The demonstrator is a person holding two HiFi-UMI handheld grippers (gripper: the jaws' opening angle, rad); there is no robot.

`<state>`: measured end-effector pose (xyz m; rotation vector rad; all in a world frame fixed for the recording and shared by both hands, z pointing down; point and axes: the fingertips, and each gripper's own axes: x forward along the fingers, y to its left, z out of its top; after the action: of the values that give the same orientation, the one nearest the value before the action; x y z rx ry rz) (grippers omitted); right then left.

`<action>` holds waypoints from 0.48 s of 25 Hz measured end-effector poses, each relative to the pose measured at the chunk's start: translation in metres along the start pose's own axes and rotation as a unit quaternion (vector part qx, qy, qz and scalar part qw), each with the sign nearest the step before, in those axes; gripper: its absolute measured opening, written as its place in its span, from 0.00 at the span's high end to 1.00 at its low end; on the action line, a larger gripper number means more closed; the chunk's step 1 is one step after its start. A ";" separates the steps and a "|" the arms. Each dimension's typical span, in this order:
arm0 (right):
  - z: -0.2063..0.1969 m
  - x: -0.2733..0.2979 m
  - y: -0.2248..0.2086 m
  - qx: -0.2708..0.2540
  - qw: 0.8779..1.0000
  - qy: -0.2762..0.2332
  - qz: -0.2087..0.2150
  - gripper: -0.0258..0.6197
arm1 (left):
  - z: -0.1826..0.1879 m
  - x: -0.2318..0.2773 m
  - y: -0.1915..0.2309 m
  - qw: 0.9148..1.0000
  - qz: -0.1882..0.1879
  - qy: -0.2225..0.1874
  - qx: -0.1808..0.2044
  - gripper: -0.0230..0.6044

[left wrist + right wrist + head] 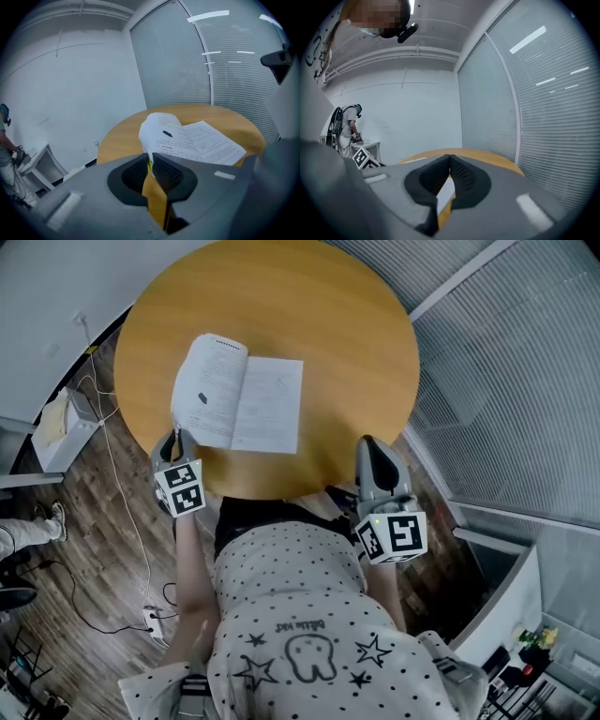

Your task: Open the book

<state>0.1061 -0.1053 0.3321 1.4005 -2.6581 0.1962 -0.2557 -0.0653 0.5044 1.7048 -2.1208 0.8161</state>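
Observation:
The book (239, 404) lies open on the round wooden table (356, 334), white printed pages up, with the left-hand pages bulging upward. My left gripper (174, 442) is at the table's near-left edge, just short of the book's near-left corner, its jaws shut with nothing between them. In the left gripper view the open book (197, 138) lies beyond the closed tips (150, 157). My right gripper (371, 452) hovers at the near-right edge, to the right of the book and clear of it, jaws shut and empty (449, 159).
A white cabinet (61, 432) and cables (122, 521) are on the wood floor to the left of the table. Slatted blinds (525, 381) run along the right. Another person (347, 129) stands far off by a white desk.

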 end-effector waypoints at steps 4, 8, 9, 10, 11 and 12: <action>0.001 -0.012 -0.011 -0.006 1.000 0.002 -0.023 0.95 | -0.016 0.006 0.006 1.000 0.003 0.016 -0.007 0.90; 0.003 -0.017 -0.019 -0.008 0.999 0.002 -0.040 0.95 | -0.034 0.020 0.010 0.999 0.003 0.052 -0.016 0.90; 0.004 -0.018 -0.020 -0.008 0.999 0.002 -0.044 0.96 | -0.039 0.023 0.011 0.998 0.003 0.063 -0.020 0.90; 0.004 -0.020 -0.022 -0.009 0.999 0.002 -0.049 0.95 | -0.045 0.027 0.012 0.997 0.002 0.073 -0.021 0.90; 0.005 -0.022 -0.024 -0.009 0.998 0.002 -0.054 0.96 | -0.050 0.031 0.013 0.996 0.000 0.083 -0.019 0.90; 0.005 -0.024 -0.027 -0.009 0.998 0.002 -0.061 0.96 | -0.055 0.035 0.013 0.996 -0.001 0.091 -0.015 0.90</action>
<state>0.1413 -0.1017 0.3241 1.5474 -2.5547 0.1607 -0.2829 -0.0586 0.5644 1.5525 -1.9990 0.8975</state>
